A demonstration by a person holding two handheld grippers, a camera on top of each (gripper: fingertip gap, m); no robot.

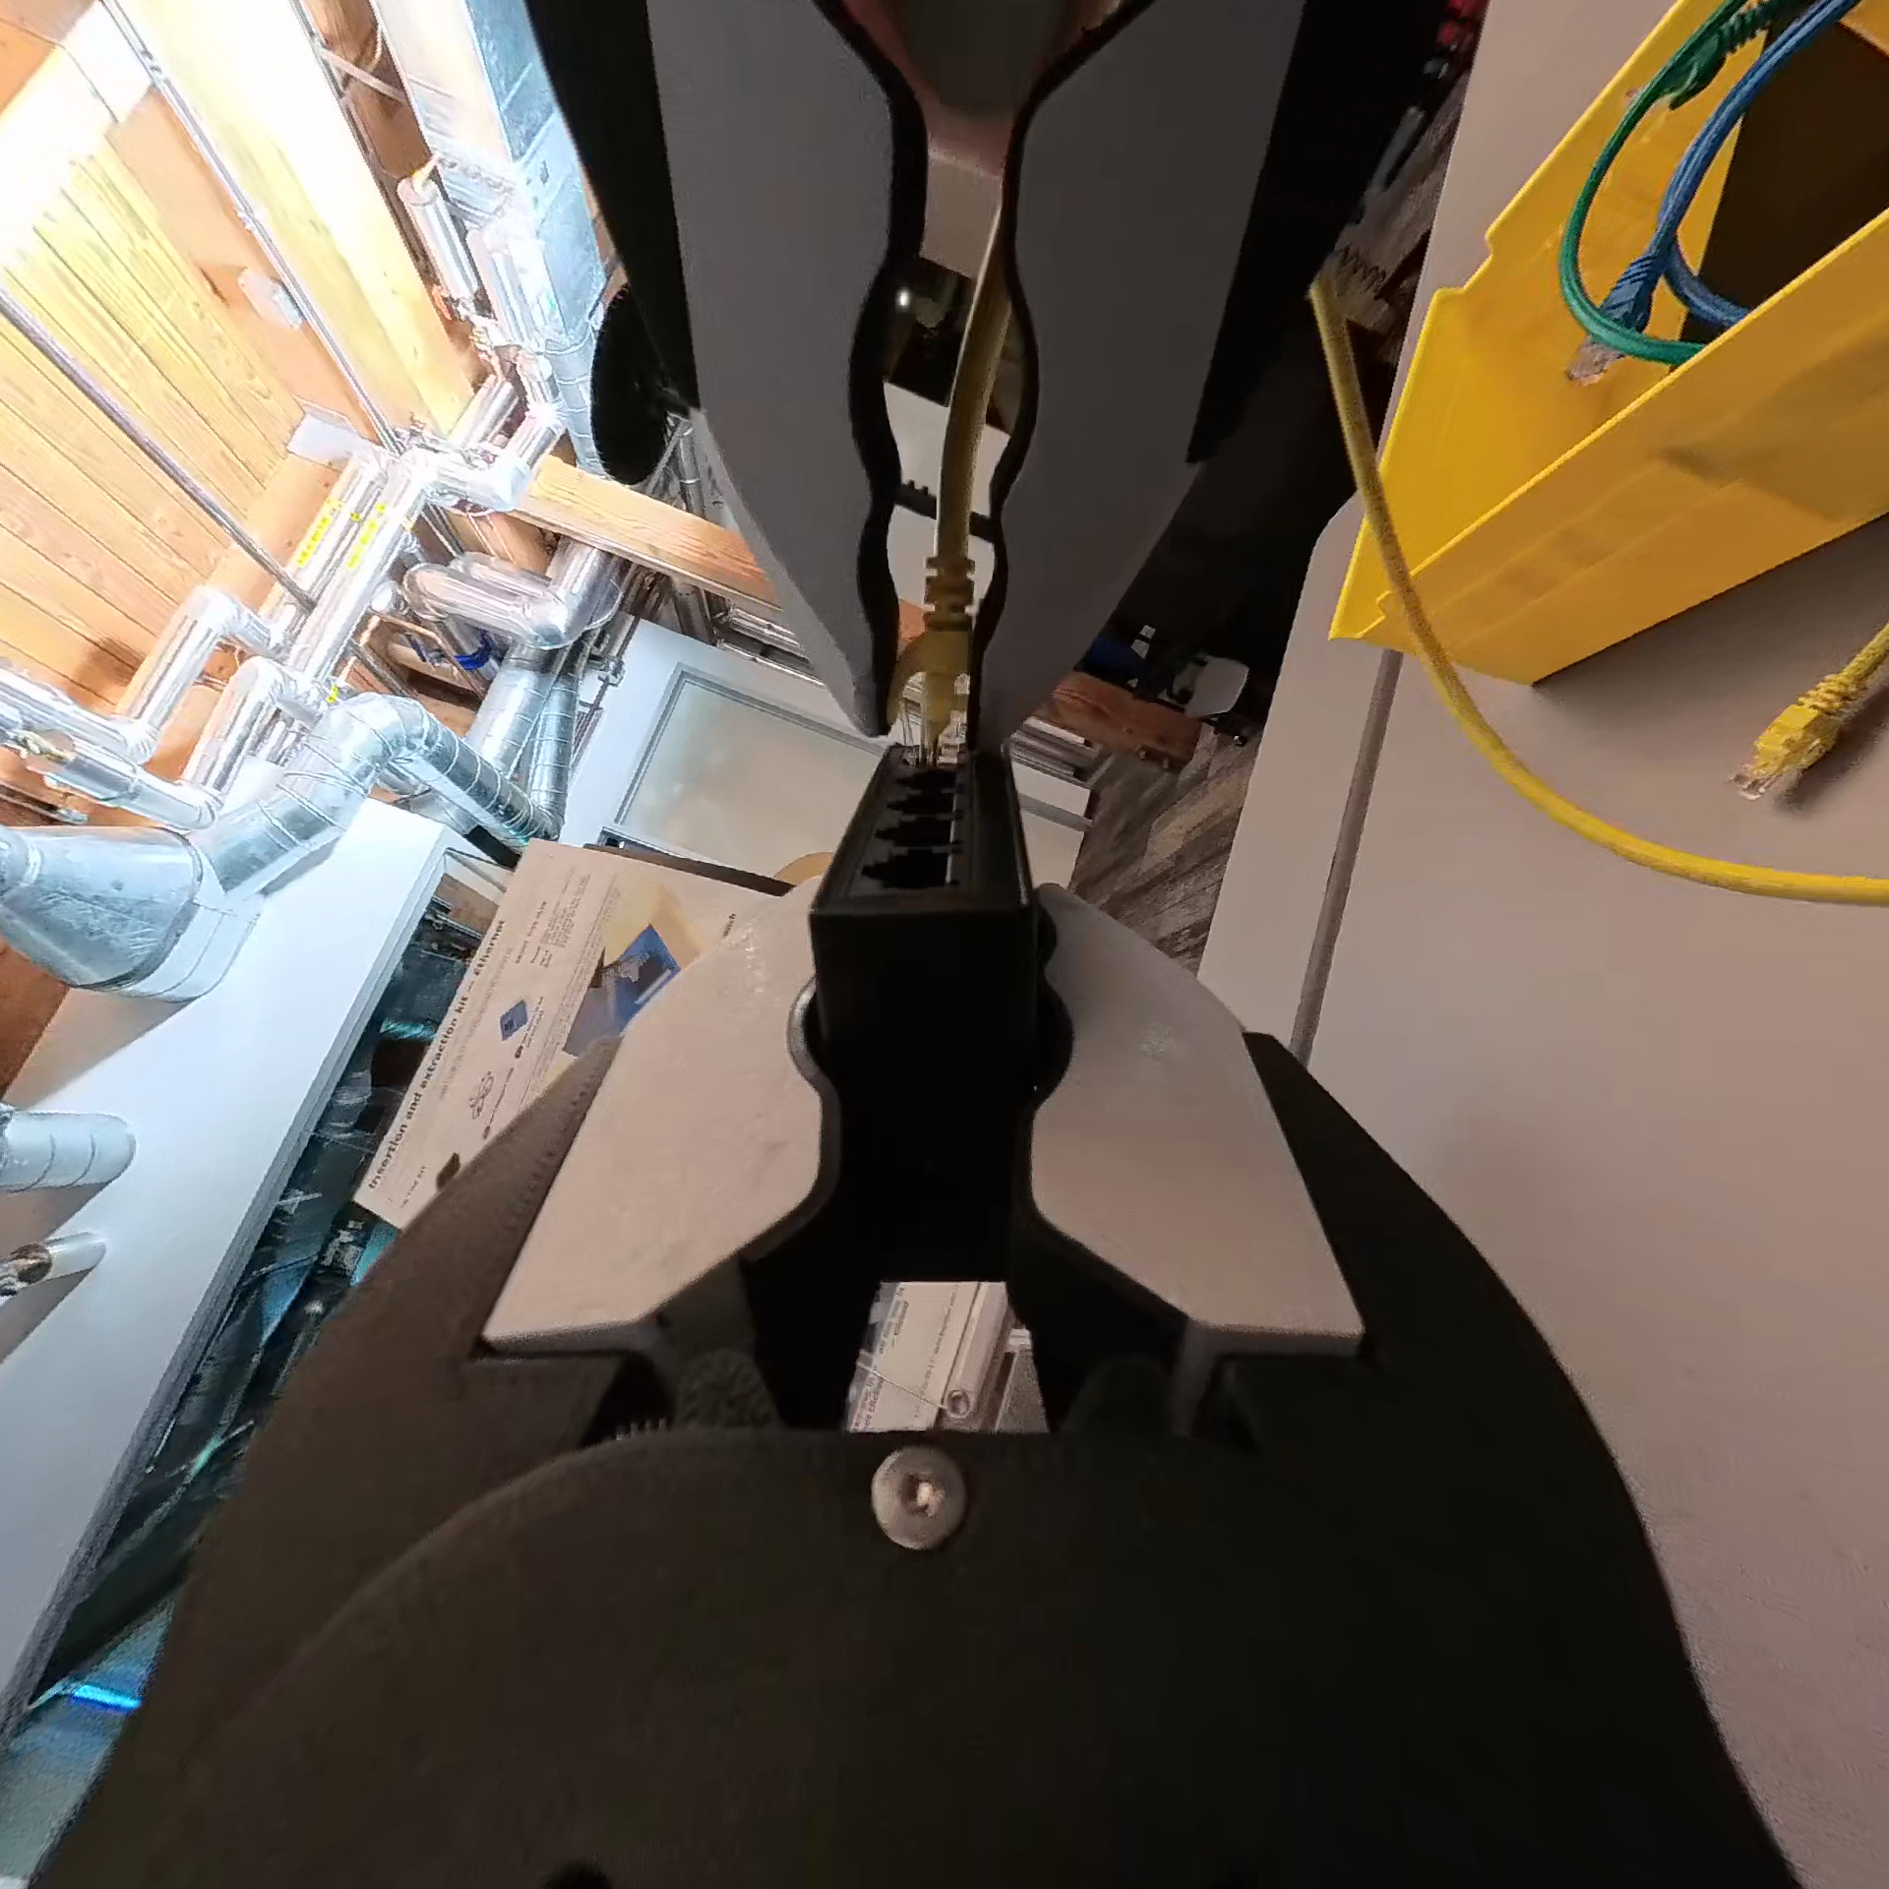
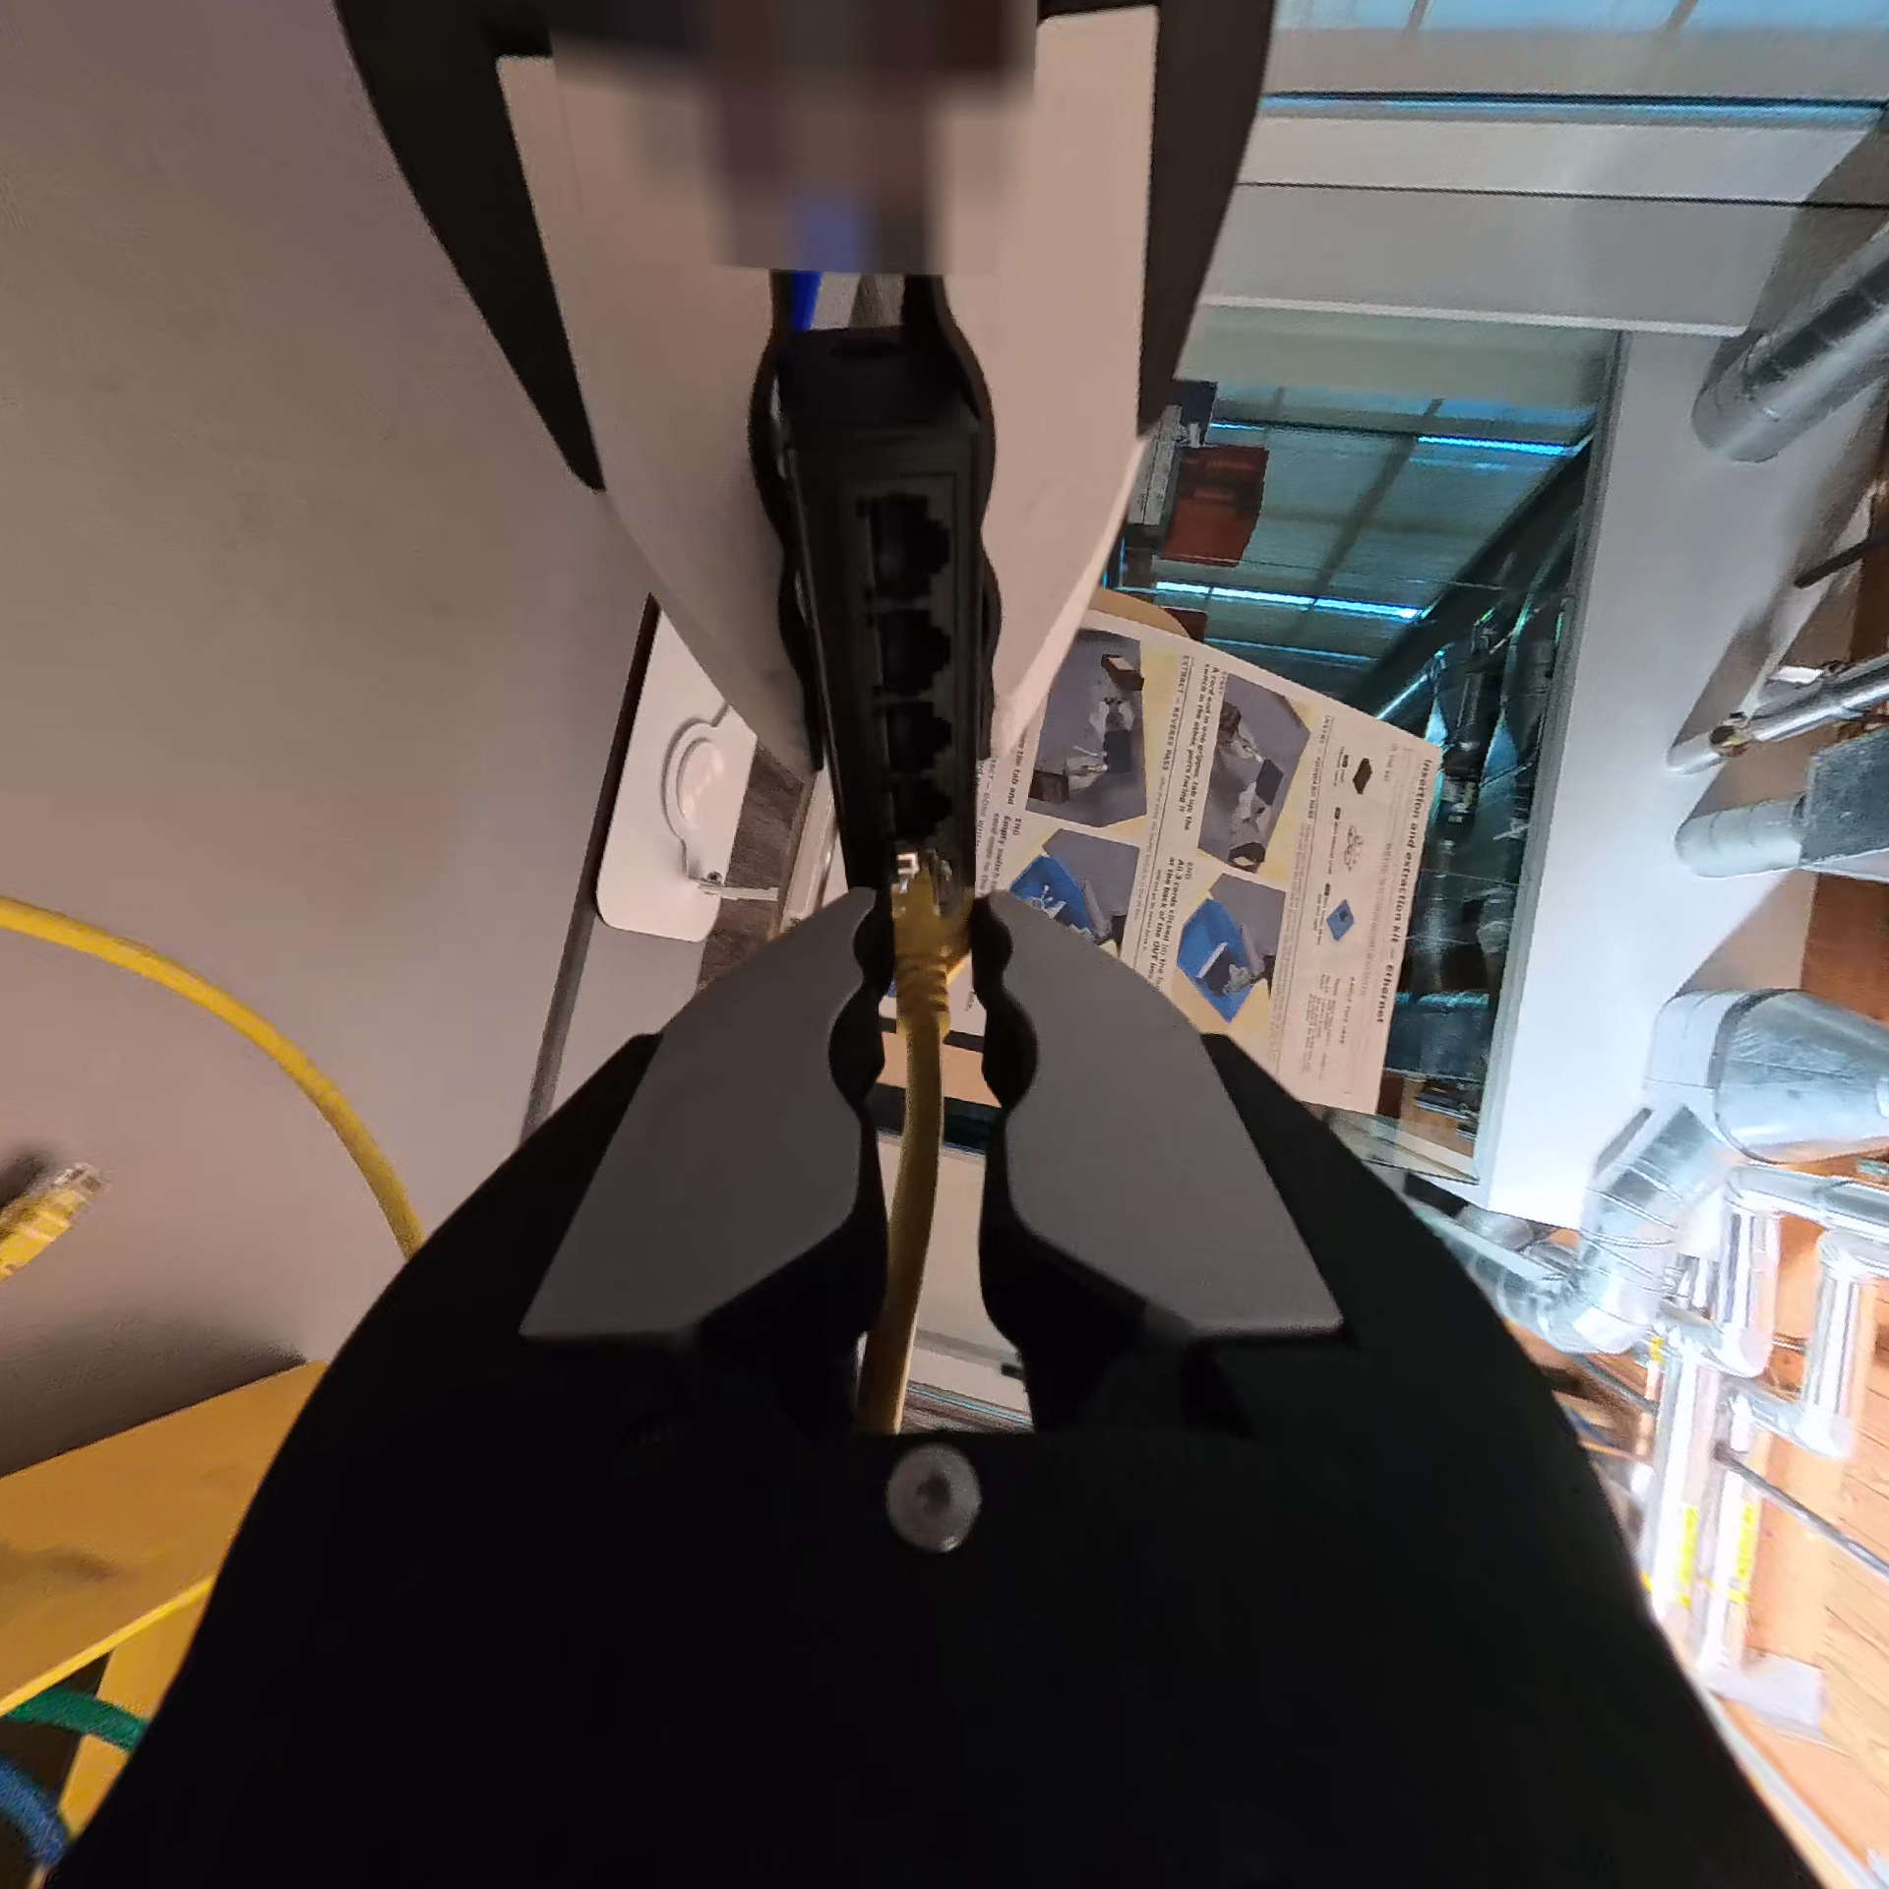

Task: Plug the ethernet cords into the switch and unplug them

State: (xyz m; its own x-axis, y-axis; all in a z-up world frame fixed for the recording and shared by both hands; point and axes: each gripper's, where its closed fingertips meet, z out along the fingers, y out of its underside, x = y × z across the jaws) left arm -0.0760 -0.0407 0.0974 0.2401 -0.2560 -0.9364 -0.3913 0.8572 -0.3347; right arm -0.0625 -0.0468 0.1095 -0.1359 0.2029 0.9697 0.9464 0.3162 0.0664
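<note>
Yellow plastic forms the bin [image 1: 1595,480], which sits on the grey table [image 1: 1595,1176] to the right of the switch [image 1: 925,920]; we note a green cord [image 1: 1595,204] and a blue cord [image 1: 1687,184] coiled inside it. We find the left gripper [image 1: 925,971] clamped on the black switch body. The right gripper [image 2: 925,920] pinches the yellow cord [image 2: 920,1084] just behind its plug, which meets the end port of the switch. A second yellow plug [image 1: 1799,731] lies loose just below the bin.
</note>
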